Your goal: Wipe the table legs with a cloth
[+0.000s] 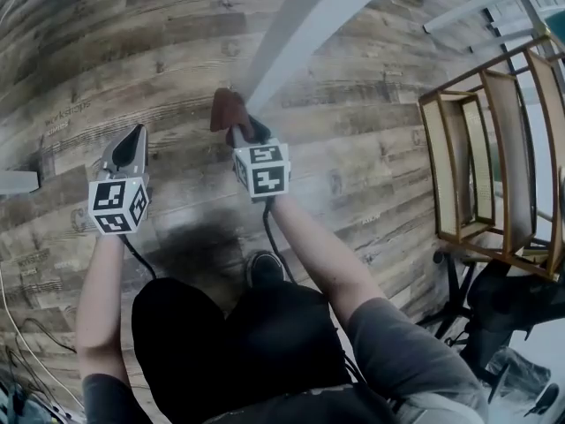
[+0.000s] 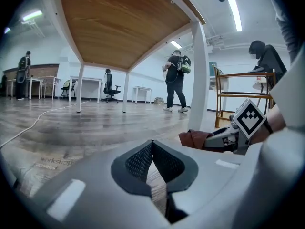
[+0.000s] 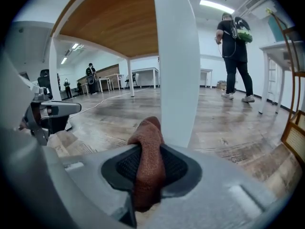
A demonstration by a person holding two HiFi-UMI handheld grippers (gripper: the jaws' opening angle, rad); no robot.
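A white table leg rises from the wooden floor, seen close in the right gripper view. My right gripper is shut on a brown cloth, whose bunched end sits against the foot of the leg. In its own view the cloth hangs between the jaws of the right gripper, just in front of the leg. My left gripper hovers low over the floor to the left, jaws together with nothing in them. From there the cloth and the leg show to the right.
The table's wooden underside spreads overhead. A wooden-framed rack stands to the right, an office chair base below it. A cable trails over the floor at left. People stand farther off. My foot is behind the grippers.
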